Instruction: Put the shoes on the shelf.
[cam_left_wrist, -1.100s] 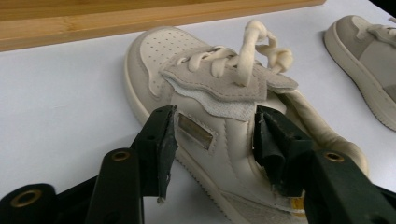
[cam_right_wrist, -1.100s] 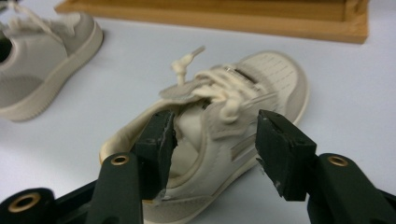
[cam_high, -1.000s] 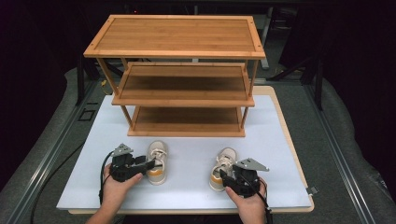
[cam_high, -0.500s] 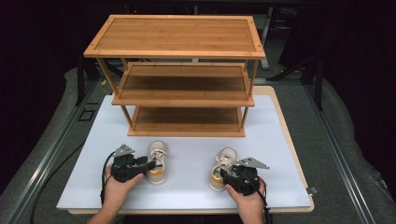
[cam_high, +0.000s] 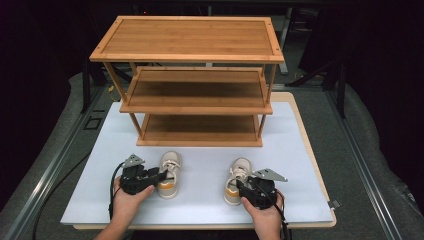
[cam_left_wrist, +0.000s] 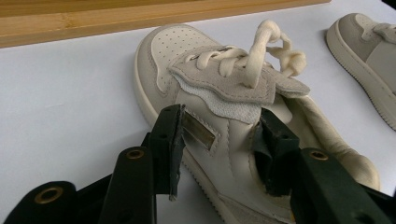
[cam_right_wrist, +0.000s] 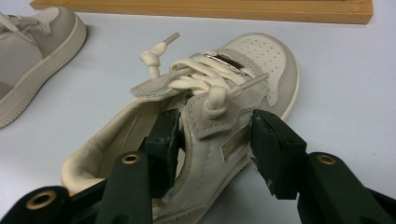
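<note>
Two small beige shoes with orange heels lie on the white mat, toes toward the rack. My left gripper (cam_high: 159, 177) (cam_left_wrist: 222, 126) grips the left shoe (cam_high: 170, 165) (cam_left_wrist: 177, 51). One jaw presses its outer side, the other is inside the opening. My right gripper (cam_high: 240, 188) (cam_right_wrist: 215, 128) holds the right shoe (cam_high: 240, 168) (cam_right_wrist: 261, 53) the same way, across its side wall and tongue. Both shoes rest flat on the mat. In each gripper view the other shoe lies at the edge of the frame.
A three-tier bamboo shoe rack (cam_high: 190, 45) stands at the back of the white mat (cam_high: 205, 165), all its shelves bare. Its lowest shelf (cam_high: 200, 125) is a short way ahead of the shoes. Dark floor and metal rails surround the table.
</note>
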